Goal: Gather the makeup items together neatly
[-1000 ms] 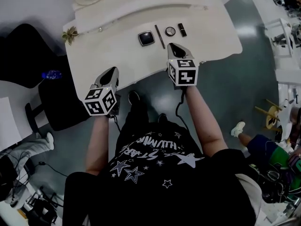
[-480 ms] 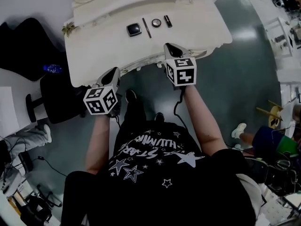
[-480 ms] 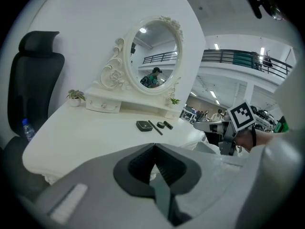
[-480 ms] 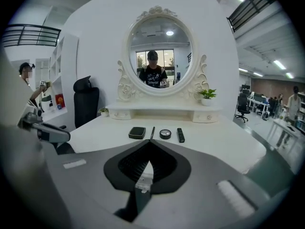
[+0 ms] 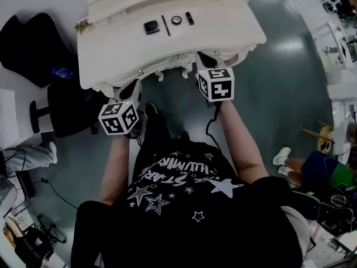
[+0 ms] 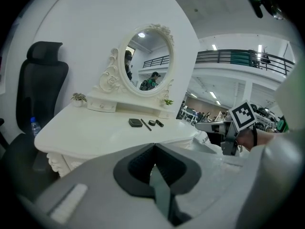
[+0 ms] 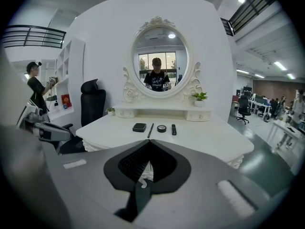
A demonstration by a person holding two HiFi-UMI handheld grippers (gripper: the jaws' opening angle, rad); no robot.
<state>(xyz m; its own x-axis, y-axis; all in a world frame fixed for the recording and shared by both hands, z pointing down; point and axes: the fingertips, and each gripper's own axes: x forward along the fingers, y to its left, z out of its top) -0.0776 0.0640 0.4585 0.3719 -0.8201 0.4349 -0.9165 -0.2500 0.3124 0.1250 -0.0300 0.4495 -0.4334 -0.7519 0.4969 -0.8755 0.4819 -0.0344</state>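
Four makeup items lie in a row at the middle of the white vanity table [image 5: 223, 35]: a black square compact [image 5: 151, 27], a thin dark pencil [image 5: 165, 25], a small round pot [image 5: 176, 19] and a black lipstick [image 5: 189, 18]. The right gripper view shows the same compact [image 7: 139, 127], pencil [image 7: 150, 130], pot [image 7: 162, 128] and lipstick [image 7: 173, 129]. My left gripper [image 5: 134, 85] hangs shut and empty just off the table's front edge. My right gripper [image 5: 203, 57] is also shut and empty, at the front edge, well short of the items.
An oval mirror [image 7: 159, 62] with a low drawer shelf [image 7: 157, 112] stands at the table's back, with small plants [image 7: 200, 97] at both ends. A black office chair [image 6: 40, 89] with a water bottle [image 6: 33, 127] is to the left. A person [image 7: 35, 87] stands far left.
Both grippers have drawn back from over the tabletop to its front edge and risen a little. The table sits farther off in the head view. The four items have not moved.
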